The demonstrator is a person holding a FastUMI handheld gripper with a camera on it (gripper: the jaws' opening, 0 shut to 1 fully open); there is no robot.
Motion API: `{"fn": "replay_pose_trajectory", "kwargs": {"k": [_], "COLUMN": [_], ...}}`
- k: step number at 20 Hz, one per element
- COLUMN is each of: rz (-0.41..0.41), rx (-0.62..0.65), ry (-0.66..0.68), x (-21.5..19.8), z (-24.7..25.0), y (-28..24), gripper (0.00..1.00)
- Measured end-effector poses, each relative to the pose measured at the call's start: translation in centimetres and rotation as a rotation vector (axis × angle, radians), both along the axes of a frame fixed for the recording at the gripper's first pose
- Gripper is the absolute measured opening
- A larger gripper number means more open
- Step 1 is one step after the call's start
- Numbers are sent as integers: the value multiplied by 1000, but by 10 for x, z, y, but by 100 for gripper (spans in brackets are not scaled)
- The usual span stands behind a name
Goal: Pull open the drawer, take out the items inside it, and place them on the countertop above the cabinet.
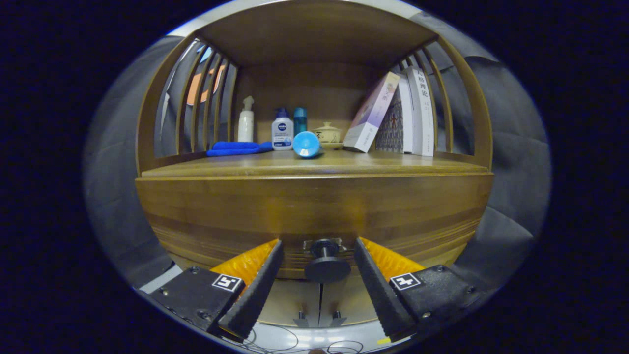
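between the gripper (318, 275) fingers, spread and touching nothing, sits the round dark knob (326, 265) of the shut brown wooden drawer (314, 216); blue bottle (306, 144) and blue cloth (238, 147) lie on the wooden countertop (403, 164), fitting either unopened or emptied-and-reclosed.

The white book spine (422, 105) standing upright at the right of the wooden shelf bears dark Chinese characters running downward, which read 人格理论. The leaning pale purple-and-white book (369, 115) beside it carries print too small to read. The white plastic bottle with a blue cap (282, 130) has a dark blue brand patch. The gripper (318, 244), its fingers spread either side of the black round drawer knob (326, 265), wears two square black-and-white coded markers (226, 282).
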State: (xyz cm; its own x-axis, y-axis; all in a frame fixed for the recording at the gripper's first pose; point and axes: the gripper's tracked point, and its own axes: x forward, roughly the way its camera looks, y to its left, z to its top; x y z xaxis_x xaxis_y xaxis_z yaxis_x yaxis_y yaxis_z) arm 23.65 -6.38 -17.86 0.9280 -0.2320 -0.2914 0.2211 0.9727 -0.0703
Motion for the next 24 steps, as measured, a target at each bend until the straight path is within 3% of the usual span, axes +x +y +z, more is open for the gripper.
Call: {"fn": "replay_pose_trajectory", "kwargs": {"k": [5,14,20,24], "rz": [4,117,175,172], "rx": [16,-6,62,49], "ry": [8,-72,-115,-151], "x": [-14,-124,-194,-242], "z": [18,83,123,136], "y": [7,51,60,55], "gripper": [97,97,97,97]}}
